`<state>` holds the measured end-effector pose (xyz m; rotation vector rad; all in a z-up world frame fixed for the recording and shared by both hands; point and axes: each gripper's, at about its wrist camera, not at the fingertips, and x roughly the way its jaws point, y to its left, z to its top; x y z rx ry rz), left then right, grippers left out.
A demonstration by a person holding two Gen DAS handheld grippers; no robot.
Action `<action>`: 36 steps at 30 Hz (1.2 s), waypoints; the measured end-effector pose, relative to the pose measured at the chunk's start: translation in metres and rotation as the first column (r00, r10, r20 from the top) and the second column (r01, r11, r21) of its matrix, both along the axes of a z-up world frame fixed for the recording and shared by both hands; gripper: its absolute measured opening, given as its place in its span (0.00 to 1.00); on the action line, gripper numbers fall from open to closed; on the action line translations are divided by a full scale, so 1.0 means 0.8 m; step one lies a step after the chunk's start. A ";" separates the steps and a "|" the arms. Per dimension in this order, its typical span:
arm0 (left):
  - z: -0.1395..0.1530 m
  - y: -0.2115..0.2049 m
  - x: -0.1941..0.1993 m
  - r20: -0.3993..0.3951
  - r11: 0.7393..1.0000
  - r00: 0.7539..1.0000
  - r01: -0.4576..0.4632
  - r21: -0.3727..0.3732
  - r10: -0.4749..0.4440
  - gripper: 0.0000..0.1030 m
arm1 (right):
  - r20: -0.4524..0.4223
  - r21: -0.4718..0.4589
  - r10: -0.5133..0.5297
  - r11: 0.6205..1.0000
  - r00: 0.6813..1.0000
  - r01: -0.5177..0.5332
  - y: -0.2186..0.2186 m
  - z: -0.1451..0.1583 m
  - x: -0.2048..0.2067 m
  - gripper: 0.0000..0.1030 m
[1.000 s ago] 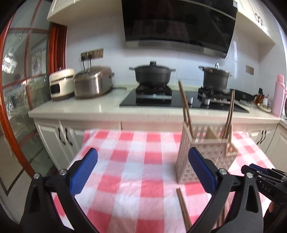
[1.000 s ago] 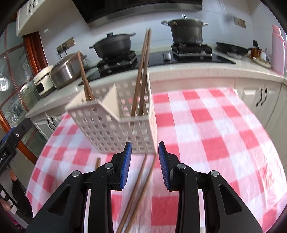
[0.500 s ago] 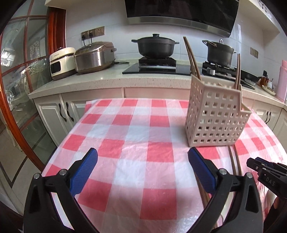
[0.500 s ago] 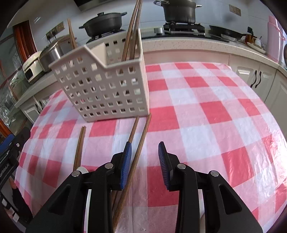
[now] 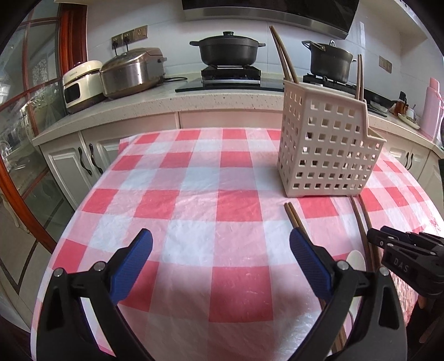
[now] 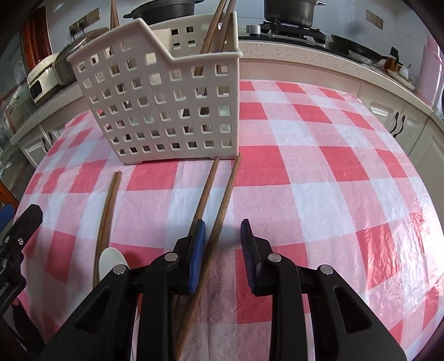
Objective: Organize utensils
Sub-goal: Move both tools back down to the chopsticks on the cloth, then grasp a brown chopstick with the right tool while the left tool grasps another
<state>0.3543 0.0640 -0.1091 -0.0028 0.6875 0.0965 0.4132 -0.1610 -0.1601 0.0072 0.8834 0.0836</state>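
The right gripper [image 6: 222, 241] hangs low over the table with its blue pads [image 6: 197, 255] a little apart, holding nothing. One chopstick [image 6: 222, 205] of a loose pair runs up through the gap toward 12 o'clock; its partner [image 6: 206, 188] lies just beside it, passing under the left pad. Both tips end at the foot of the white basket [image 6: 166, 111], which stands upright at 11 o'clock from this gripper. Further chopsticks [image 6: 219, 25] stand in the basket's right-hand compartment, leaning out over the rim, and another stick [image 6: 113, 14] rises at its far left side. At 9 o'clock from the gripper a second pair of chopsticks [image 6: 106, 216] lies flat on the checked tablecloth [image 6: 319, 166], and a white spoon [image 6: 111, 261] rests beside their near ends.

The left gripper [image 5: 220, 250] is spread wide open and empty above the cloth. At its 3 o'clock, chopsticks [image 5: 294, 216] slip under the right pad [image 5: 308, 263]. The basket [image 5: 324, 144] stands at 2 o'clock, well apart, and the right gripper [image 5: 402, 250] shows at the right edge over the other pair [image 5: 363, 219]. Beyond the table, at 12 o'clock, a counter [image 5: 194, 100] carries a black pot [image 5: 227, 51] on a stove and a steel rice cooker [image 5: 130, 72].
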 end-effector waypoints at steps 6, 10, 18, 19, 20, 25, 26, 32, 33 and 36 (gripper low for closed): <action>-0.008 -0.008 0.002 -0.029 1.000 0.999 0.015 0.001 -0.015 0.91 | 0.016 -0.055 0.006 0.998 1.000 -0.005 0.004 -0.002 0.000 0.15; -0.014 -0.018 0.005 -0.055 1.000 0.998 0.029 0.002 -0.029 0.91 | 0.017 -0.062 0.002 0.998 1.000 0.000 0.003 -0.002 -0.005 0.07; -0.029 -0.039 0.018 -0.125 0.997 0.990 0.068 -0.042 -0.072 0.73 | 0.008 0.002 0.006 1.000 1.000 -0.006 -0.012 -0.001 -0.019 0.07; -0.031 -0.042 0.020 -0.132 0.997 0.988 0.070 -0.045 -0.076 0.72 | 0.005 0.012 0.008 1.000 1.000 -0.008 -0.013 -0.001 -0.021 0.07; -0.034 -0.046 0.021 -0.137 0.996 0.987 0.074 -0.049 -0.080 0.71 | 0.004 0.018 0.010 1.000 1.000 -0.010 -0.015 -0.001 -0.021 0.07; -0.040 -0.058 0.027 -0.159 0.994 0.983 0.079 -0.070 -0.090 0.67 | -0.001 0.048 0.021 0.999 1.000 -0.021 -0.021 -0.001 -0.025 0.07; -0.041 -0.059 0.028 -0.162 0.994 0.983 0.078 -0.070 -0.089 0.66 | -0.001 0.053 0.023 0.998 1.000 -0.023 -0.022 -0.002 -0.025 0.07; -0.048 -0.061 0.035 -0.191 0.995 0.978 0.064 -0.079 -0.078 0.62 | -0.005 0.080 0.029 0.996 1.000 -0.028 -0.026 -0.002 -0.024 0.07; -0.049 -0.059 0.036 -0.196 0.994 0.978 0.062 -0.087 -0.078 0.62 | -0.006 0.082 0.029 0.996 1.000 -0.028 -0.026 -0.002 -0.024 0.07; -0.050 -0.060 0.040 -0.204 0.996 0.976 0.055 -0.068 -0.068 0.55 | -0.008 0.087 0.028 0.996 1.000 -0.028 -0.027 -0.001 -0.023 0.07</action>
